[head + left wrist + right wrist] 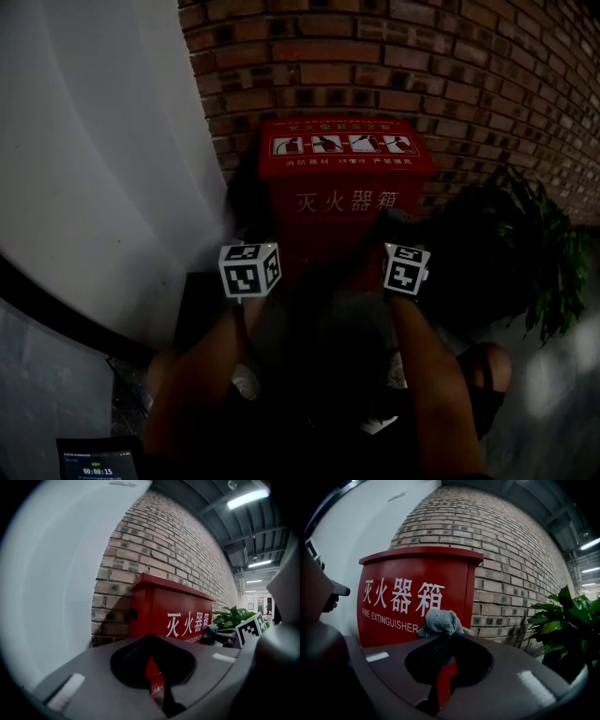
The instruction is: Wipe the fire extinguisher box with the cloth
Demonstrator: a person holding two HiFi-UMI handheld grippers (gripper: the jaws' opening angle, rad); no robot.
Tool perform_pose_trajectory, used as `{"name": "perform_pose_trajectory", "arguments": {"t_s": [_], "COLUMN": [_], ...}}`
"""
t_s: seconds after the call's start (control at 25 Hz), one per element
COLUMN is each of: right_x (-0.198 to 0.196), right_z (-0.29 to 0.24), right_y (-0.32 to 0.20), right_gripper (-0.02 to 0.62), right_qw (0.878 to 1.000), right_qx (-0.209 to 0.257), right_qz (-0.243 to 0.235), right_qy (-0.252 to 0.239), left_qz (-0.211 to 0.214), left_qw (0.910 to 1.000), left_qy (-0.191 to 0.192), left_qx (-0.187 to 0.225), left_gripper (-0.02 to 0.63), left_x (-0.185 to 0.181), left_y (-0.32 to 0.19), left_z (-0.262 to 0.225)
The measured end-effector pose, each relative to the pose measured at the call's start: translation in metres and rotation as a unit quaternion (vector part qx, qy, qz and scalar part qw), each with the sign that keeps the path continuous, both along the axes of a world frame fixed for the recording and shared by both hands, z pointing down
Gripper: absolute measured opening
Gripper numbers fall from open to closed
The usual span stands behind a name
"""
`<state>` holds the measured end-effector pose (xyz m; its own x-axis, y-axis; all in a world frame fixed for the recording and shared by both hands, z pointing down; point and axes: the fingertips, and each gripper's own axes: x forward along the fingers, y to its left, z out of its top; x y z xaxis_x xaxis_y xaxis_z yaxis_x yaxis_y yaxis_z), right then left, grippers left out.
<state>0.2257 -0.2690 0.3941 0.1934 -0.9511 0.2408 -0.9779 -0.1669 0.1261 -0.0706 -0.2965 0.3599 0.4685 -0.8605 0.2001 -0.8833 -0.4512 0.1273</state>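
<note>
Right gripper [443, 641] pinches cloth [439, 621] by a small wad; left gripper [151, 644] closed, empty. Risk: wad may pull free when rubbed on fire extinguisher box [401, 573].

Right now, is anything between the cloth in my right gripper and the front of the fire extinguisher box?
Nothing visible. The right gripper is shut on the cloth, which faces the red front of the fire extinguisher box across open space. The plant stands off to the right by the brick wall, out of the path.
</note>
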Motion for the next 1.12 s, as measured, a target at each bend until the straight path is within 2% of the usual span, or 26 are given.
{"name": "perform_pose_trajectory", "arguments": {"t_s": [0.2, 0.52, 0.72, 0.92, 1.12], "right_x": [-0.052, -0.166, -0.223, -0.248, -0.224], "right_z": [0.021, 0.056, 0.064, 0.07, 0.078], "right_y": [-0.001, -0.015, -0.021, -0.026, -0.025], "right_gripper": [0.029, 0.029, 0.029, 0.029, 0.029], "right_qw": [0.999, 0.991, 0.983, 0.979, 0.984], "right_qx": [-0.006, -0.023, -0.033, -0.04, -0.045], "right_qz": [-0.04, -0.131, -0.182, -0.198, -0.172], "right_qy": [-0.014, -0.02, -0.021, -0.019, -0.017], "left_qz": [0.001, -0.018, -0.04, -0.039, -0.033], "left_qw": [0.9998, 0.9991, 0.9985, 0.9986, 0.9986], "left_qy": [-0.019, -0.035, -0.025, -0.024, -0.025], "left_qx": [0.011, -0.014, -0.026, -0.027, -0.032], "left_gripper": [0.0, 0.0, 0.0, 0.0, 0.0], "left_x": [-0.019, -0.07, -0.101, -0.109, -0.108], "left_y": [0.007, 0.02, 0.023, 0.025, 0.021], "left_z": [0.001, 0.021, 0.026, 0.029, 0.03]}}
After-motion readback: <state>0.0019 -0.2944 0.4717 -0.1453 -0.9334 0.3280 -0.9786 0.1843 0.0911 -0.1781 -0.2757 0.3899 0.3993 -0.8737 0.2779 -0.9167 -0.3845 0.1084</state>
